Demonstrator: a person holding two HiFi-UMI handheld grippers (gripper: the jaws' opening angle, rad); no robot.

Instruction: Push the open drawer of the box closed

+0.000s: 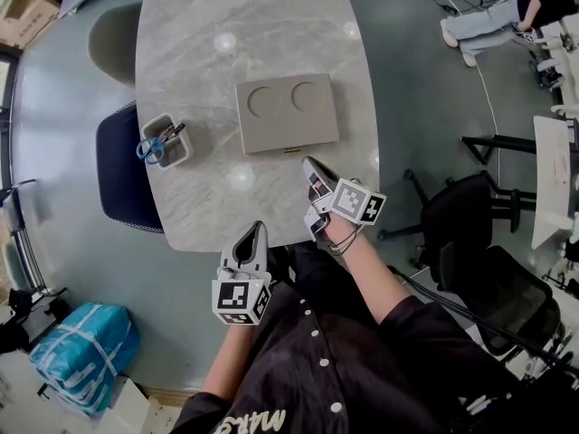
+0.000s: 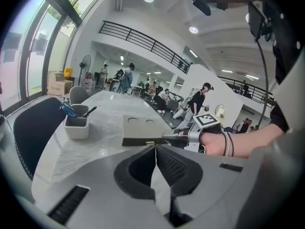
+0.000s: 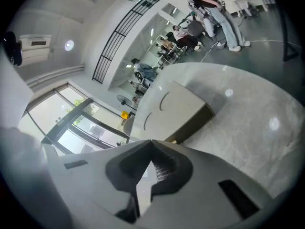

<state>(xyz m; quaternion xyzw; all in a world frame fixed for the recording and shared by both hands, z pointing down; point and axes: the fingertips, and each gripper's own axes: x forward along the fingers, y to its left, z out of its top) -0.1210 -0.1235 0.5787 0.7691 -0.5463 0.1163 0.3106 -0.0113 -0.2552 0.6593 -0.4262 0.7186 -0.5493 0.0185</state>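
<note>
Nearest to me, well short of the box (image 1: 287, 111), my left gripper (image 2: 155, 147) hangs over the near rim of the table (image 1: 208, 206). Its two ribbed black pads are pressed tip to tip with nothing between them. Closer to the box, my right gripper (image 3: 151, 141) is likewise pinched together and empty. Its pale grey nose points at the box's near face, just beside the small brass pull (image 1: 291, 150) and a little to that pull's right. I cannot tell whether the tip actually touches. The box is a flat, matte grey-beige rectangle with rounded corners and two shallow round recesses sunk side by side in its top. It lies about midway across the polished, grey-veined marble top. The drawer (image 2: 143, 141) shows as a dark, low strip along the near face under the lid, carrying the pull. From my head view it looks about flush with the lid's edge. Left of the box, well apart from it, stands a square pale pen cup (image 1: 165, 140) holding blue-handled scissors (image 1: 149, 148) and a dark pen (image 1: 174, 132). Beyond that cup, off the table's left edge, a dark padded chair (image 1: 127, 165) is tucked in. To the far left of the box a second, grey chair (image 1: 113, 39) sits on the glossy floor.
</note>
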